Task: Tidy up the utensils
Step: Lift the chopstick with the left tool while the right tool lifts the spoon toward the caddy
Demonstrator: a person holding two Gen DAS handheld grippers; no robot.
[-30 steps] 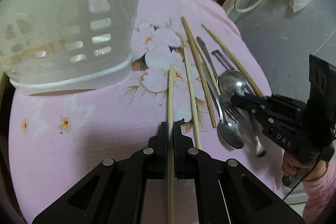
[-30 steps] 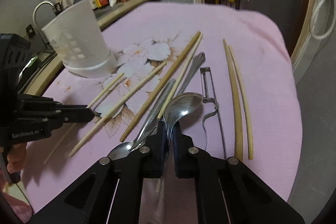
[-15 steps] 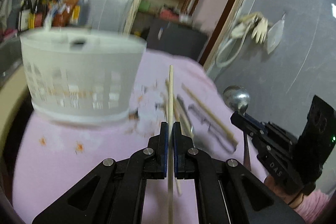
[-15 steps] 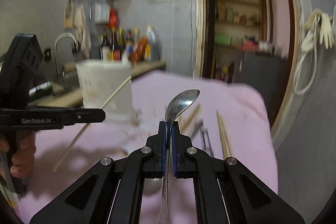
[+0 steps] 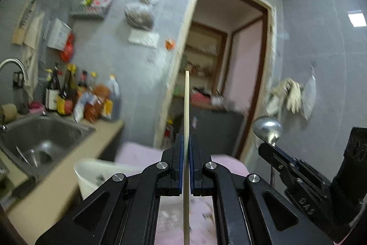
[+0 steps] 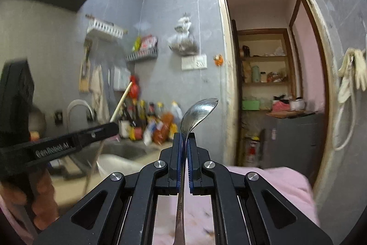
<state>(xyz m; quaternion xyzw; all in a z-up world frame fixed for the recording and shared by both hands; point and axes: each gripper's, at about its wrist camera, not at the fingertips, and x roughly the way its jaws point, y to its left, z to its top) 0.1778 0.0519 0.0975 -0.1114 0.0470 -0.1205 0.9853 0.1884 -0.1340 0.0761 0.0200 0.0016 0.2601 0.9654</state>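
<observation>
My left gripper [image 5: 187, 141] is shut on a wooden chopstick [image 5: 186, 105] that sticks up past its tips. My right gripper [image 6: 183, 139] is shut on a metal spoon [image 6: 198, 110], bowl end upward. Both are raised and point level at the far wall. In the left wrist view the right gripper [image 5: 266, 147] shows at the right with the spoon [image 5: 267, 126] in it. In the right wrist view the left gripper [image 6: 113, 128] reaches in from the left, holding the chopstick [image 6: 121, 101]. The white slotted utensil holder [image 5: 96, 173] stands low on the pink cloth [image 5: 142, 153], only its rim showing. The other utensils are hidden below.
A steel sink [image 5: 39, 139] with a tap [image 5: 13, 63] lies left of the holder, with several bottles [image 5: 80, 100] behind it. An open doorway [image 6: 270, 75] with shelves is ahead. A hand [image 6: 43, 194] grips the left tool.
Both grippers rose off the table and tipped up from looking down at the cloth to facing the wall, carrying the chopstick and the spoon. The utensils on the cloth dropped out of view.
</observation>
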